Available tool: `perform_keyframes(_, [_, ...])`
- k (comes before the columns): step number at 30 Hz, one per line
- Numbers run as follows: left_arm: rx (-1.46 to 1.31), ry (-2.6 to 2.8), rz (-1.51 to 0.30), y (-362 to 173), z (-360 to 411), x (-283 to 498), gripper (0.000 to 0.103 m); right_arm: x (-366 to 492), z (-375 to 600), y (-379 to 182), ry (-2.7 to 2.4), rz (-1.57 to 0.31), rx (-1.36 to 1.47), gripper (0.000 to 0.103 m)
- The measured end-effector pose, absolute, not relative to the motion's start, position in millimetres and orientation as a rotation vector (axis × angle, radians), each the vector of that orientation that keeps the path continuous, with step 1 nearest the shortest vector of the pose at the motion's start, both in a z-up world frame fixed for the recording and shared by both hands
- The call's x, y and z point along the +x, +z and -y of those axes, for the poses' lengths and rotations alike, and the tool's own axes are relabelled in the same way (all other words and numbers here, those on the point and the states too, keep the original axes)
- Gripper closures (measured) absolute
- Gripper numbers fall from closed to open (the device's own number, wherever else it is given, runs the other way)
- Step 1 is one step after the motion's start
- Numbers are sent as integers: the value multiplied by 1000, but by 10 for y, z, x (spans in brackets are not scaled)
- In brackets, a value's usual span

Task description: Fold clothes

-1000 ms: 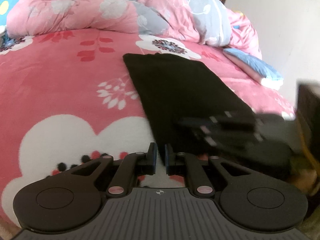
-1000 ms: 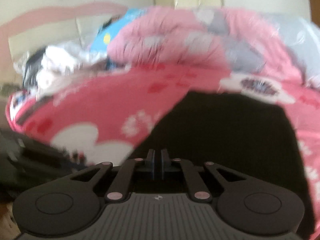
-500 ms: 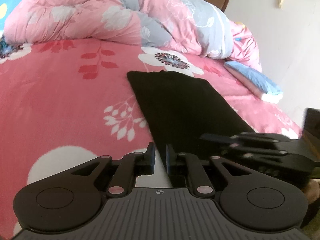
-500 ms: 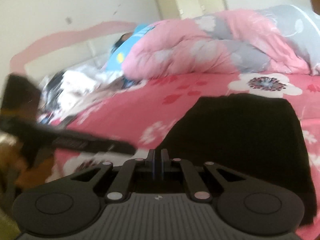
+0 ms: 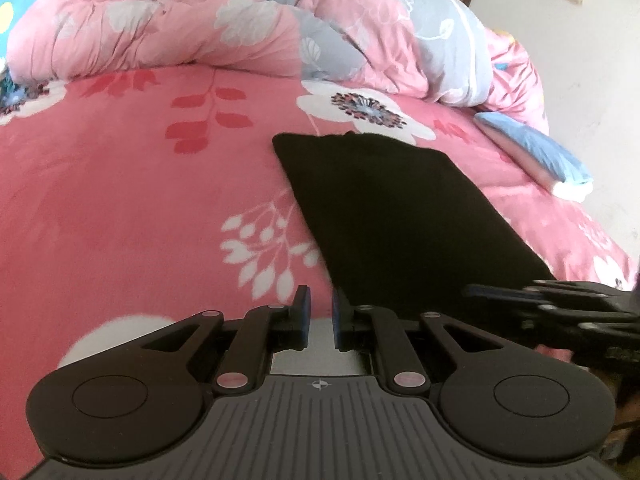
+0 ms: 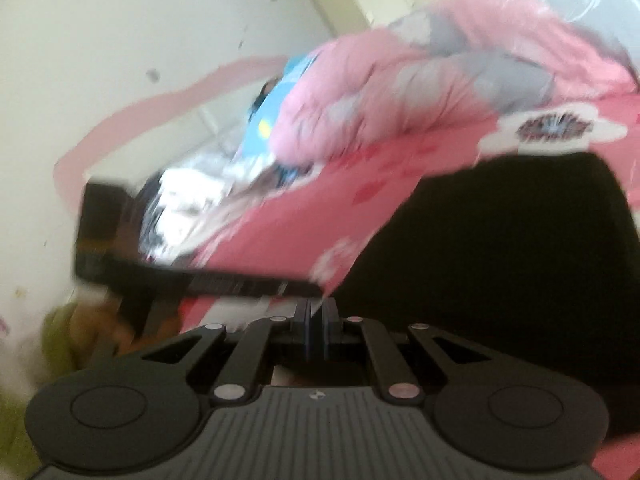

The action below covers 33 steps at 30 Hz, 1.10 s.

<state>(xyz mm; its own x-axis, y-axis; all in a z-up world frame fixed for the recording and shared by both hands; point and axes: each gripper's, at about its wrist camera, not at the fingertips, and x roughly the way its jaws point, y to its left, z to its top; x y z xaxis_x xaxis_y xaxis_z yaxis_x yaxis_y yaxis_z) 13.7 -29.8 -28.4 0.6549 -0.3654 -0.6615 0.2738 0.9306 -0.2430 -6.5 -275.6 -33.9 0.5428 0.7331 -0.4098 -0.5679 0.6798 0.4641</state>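
Our left gripper (image 5: 320, 316) shows only a narrow gap between its jaws, nothing held; our right gripper (image 6: 316, 328) is pressed shut and empty. The black garment (image 5: 396, 220) lies flat on the pink floral bedspread (image 5: 120, 200), a long strip running from our left jaws toward one o'clock. We judge one fold done; the next calls for opening both grippers and pinching the near hem. The left view shows a blue folded item (image 5: 540, 156) at two o'clock; the blurred right view shows the wall.
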Motion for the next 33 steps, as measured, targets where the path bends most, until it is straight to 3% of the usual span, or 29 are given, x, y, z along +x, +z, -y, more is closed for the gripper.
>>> perform_keyframes(7, [-103,-381,-758,-246,379,295,93,-133,2712,-593,935,-735,279,96])
perform_keyframes(17, [-188,-365,-769,-470,407,612,91,-13,3577,-593,606,-585,564,96])
perform_keyframes(33, [-335,-416,-793,-354,329,842,92,38,3753,-796,589,-556,615,96])
